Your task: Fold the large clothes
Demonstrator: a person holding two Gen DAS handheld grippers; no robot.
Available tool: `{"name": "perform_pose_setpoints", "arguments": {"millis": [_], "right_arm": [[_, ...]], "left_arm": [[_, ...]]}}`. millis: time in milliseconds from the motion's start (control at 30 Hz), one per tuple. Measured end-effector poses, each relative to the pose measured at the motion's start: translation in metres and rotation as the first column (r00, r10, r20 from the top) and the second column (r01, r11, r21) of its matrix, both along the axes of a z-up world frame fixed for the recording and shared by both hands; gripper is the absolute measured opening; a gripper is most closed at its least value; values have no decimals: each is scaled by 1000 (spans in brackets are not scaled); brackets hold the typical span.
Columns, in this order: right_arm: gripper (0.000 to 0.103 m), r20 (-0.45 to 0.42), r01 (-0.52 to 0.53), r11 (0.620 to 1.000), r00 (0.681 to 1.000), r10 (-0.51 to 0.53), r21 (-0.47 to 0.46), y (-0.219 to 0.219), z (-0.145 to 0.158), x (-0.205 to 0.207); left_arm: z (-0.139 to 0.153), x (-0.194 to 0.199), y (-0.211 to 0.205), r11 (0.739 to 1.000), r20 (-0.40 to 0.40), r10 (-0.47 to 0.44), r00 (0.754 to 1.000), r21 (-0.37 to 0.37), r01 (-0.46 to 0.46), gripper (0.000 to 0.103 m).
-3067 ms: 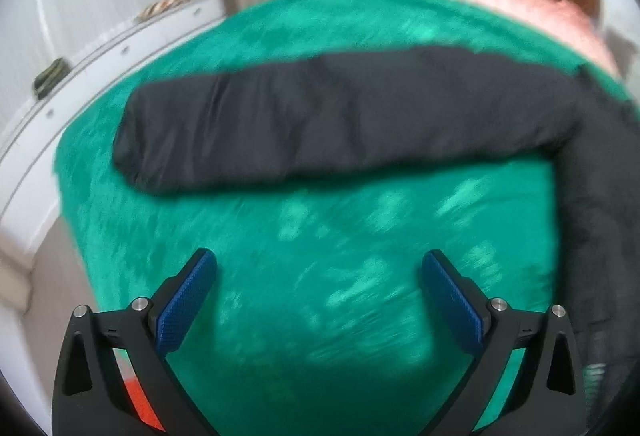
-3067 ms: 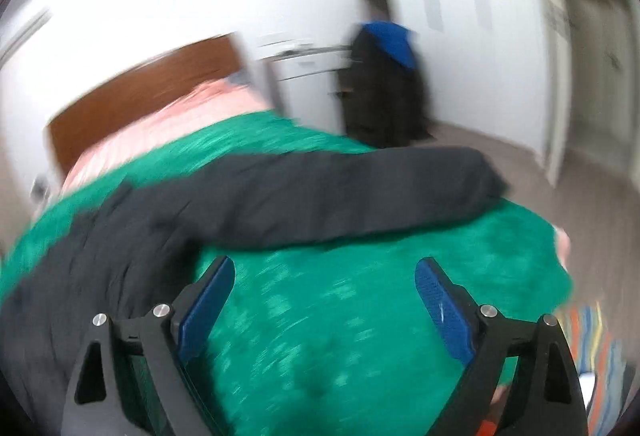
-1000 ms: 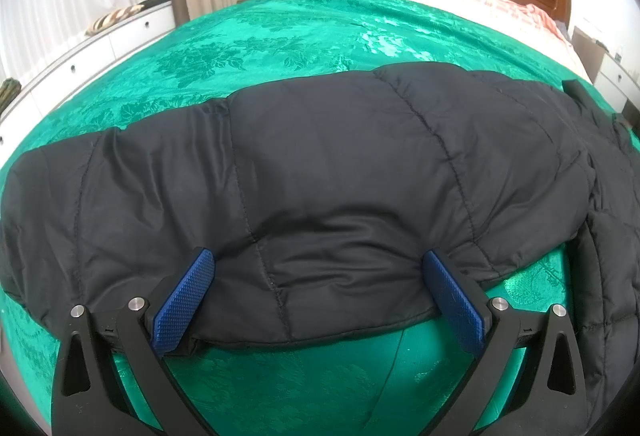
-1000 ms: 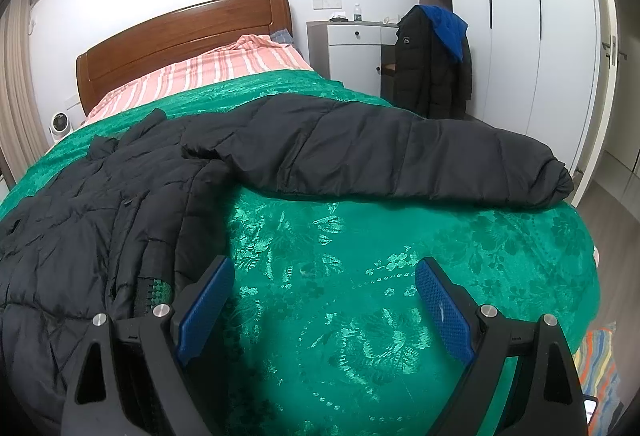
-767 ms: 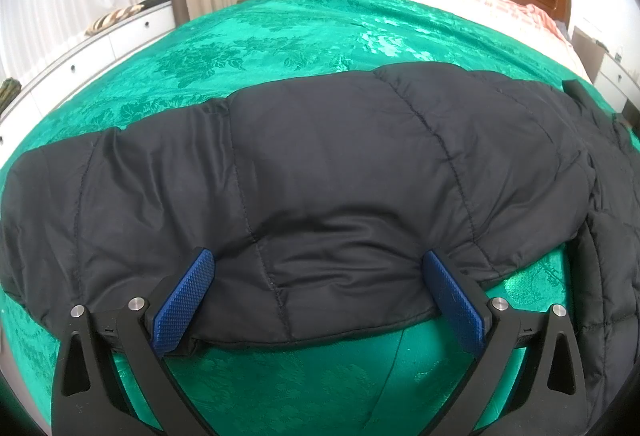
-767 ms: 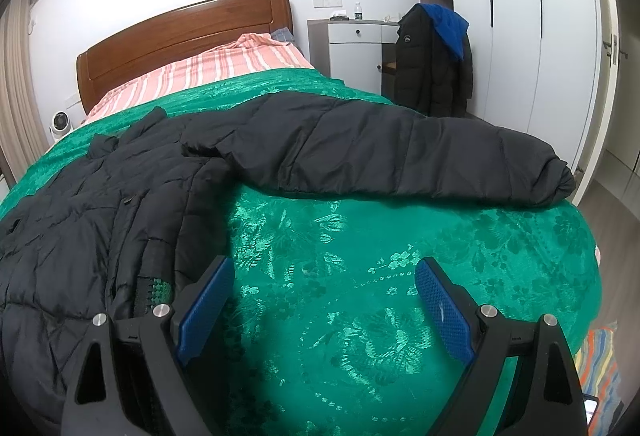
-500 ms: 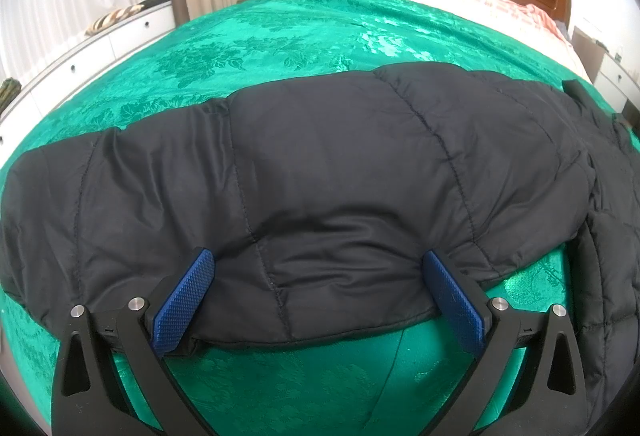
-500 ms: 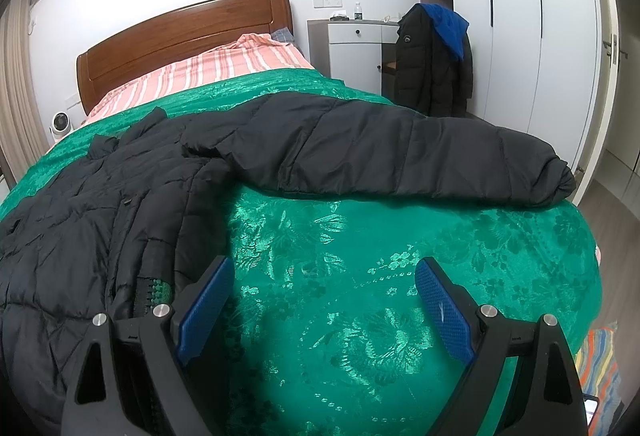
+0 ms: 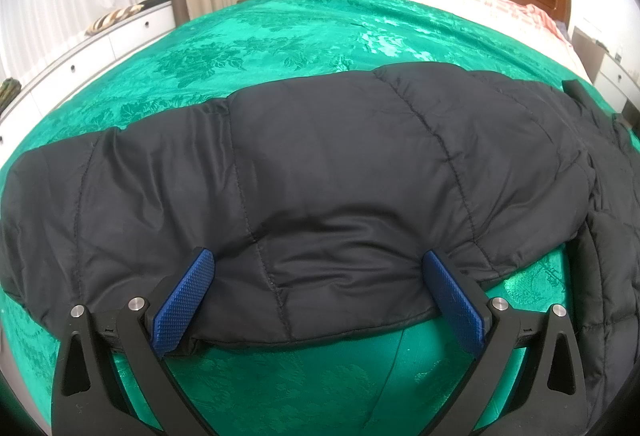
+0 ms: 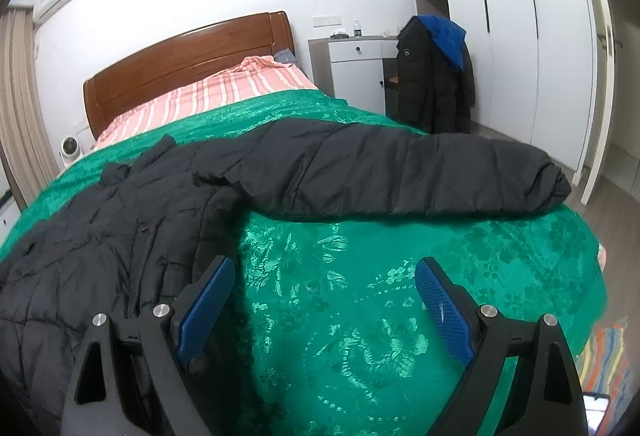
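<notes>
A bed [image 10: 360, 316] with a wooden headboard [image 10: 188, 55] carries a green floral bedspread [image 9: 280, 47]. A black puffer jacket [image 10: 120, 228] lies spread directly on it, one sleeve [image 10: 400, 175] stretched toward the bed's edge.

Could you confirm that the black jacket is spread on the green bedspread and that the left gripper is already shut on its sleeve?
Not quite: the left gripper is open, its fingers straddling the sleeve, as the left wrist view shows. The jacket is indeed spread on the green bedspread.
</notes>
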State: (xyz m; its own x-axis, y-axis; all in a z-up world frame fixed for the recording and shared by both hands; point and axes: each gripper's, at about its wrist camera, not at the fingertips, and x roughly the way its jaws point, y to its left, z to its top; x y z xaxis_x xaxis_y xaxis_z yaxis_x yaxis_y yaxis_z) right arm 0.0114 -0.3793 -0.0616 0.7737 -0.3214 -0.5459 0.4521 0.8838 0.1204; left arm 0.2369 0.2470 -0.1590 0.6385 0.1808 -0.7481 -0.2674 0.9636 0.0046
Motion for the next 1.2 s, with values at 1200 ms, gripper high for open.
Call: {"name": "perform_pose_setpoints", "arguments": {"millis": [1200], "right_arm": [[92,-59,-13,999,998,16,48,-4,-12,12]], "left_arm": [[0,0,1,1000,4,-2,1000,-8,2,103]]}}
